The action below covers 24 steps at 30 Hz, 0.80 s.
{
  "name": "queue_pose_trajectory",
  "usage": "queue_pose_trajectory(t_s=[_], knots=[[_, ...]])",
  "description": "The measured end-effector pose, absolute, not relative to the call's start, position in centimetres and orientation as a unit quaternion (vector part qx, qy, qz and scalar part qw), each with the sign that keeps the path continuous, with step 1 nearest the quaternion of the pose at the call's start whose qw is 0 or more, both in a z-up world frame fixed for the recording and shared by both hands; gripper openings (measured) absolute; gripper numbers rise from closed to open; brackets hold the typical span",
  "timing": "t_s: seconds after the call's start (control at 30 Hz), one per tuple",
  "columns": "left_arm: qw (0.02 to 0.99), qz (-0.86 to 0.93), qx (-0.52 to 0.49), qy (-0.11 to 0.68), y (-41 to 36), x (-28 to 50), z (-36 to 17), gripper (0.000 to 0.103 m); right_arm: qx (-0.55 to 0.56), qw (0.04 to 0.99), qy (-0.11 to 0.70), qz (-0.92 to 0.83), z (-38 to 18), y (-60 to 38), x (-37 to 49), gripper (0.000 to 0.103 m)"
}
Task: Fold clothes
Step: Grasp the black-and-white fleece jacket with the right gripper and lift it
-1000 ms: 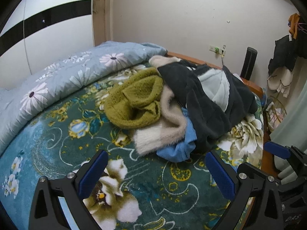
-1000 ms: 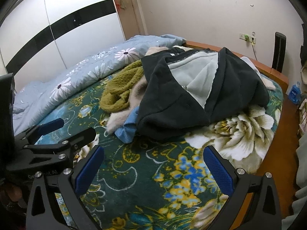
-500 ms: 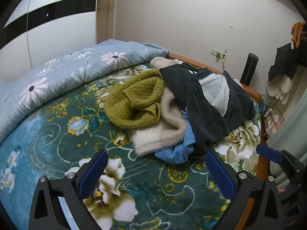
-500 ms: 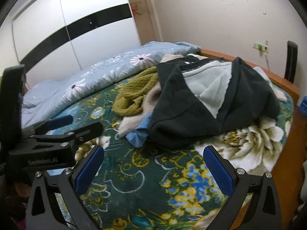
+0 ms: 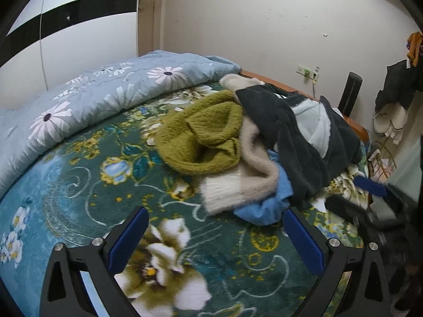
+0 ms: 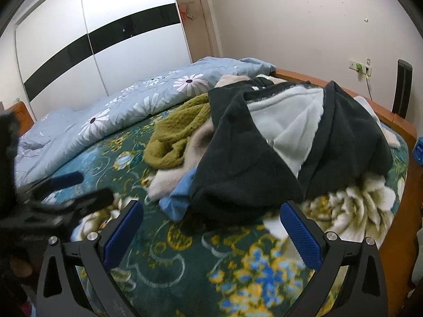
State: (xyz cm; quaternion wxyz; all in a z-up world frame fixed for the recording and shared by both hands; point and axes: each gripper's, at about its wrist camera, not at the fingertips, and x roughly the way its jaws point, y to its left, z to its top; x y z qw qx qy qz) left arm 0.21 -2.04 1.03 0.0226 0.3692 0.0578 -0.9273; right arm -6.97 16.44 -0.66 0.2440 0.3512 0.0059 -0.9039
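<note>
- The left tool hovers with its blue pads spread wide, nothing between them, above the green floral blanket.
- The right tool is likewise spread wide and empty, just short of the near edge of the clothes.
- The pile lies far and right on the bed: a black fleece jacket on top, an olive knit sweater at left, a cream sweater and a blue garment nearest.
- A pale blue daisy quilt lies along the far left.
</note>
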Motion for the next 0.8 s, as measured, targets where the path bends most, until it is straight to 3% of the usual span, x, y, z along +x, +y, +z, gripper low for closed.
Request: queue_pose_trajectory(t_s=[0.17, 0.43, 0.47, 0.5, 0.53, 0.57, 0.7, 0.8], knots=[[0.035, -0.928, 0.369, 0.047, -3.9, 1.0, 0.8, 0.103, 0.370, 0.216, -0.009, -0.904, -1.3, 15.3, -11.3, 0.101], [0.042, -0.925, 0.372, 0.064, -7.0, 2.8, 0.2, 0.103, 0.426, 0.175, -0.024, -0.887, -3.3, 12.1, -17.4, 0.079], [0.043, -0.925, 0.371, 0.068, -7.5, 3.3, 0.2, 0.103, 0.428, 0.159, -0.021, -0.889, -3.5, 12.2, -17.4, 0.066], [0.044, -0.925, 0.370, 0.072, -8.0, 3.8, 0.2, 0.103, 0.427, 0.139, -0.016, -0.894, -3.5, 12.4, -17.4, 0.042], [0.047, -0.926, 0.367, 0.076, -8.5, 4.4, 0.3, 0.103, 0.428, 0.137, -0.031, -0.893, -3.4, 13.1, -17.3, 0.031], [0.050, -0.927, 0.364, 0.080, -9.0, 5.0, 0.3, 0.103, 0.432, 0.144, -0.056, -0.889, -3.1, 14.1, -17.1, 0.011], [0.046, -0.927, 0.357, 0.103, -10.3, 7.1, 0.8, 0.103, 0.438, 0.181, -0.151, -0.867, -2.0, 18.0, -16.0, 0.009], [0.046, -0.930, 0.348, 0.105, -10.7, 8.9, 1.6, 0.103, 0.417, 0.207, -0.177, -0.867, 0.3, 20.0, -13.9, 0.008]])
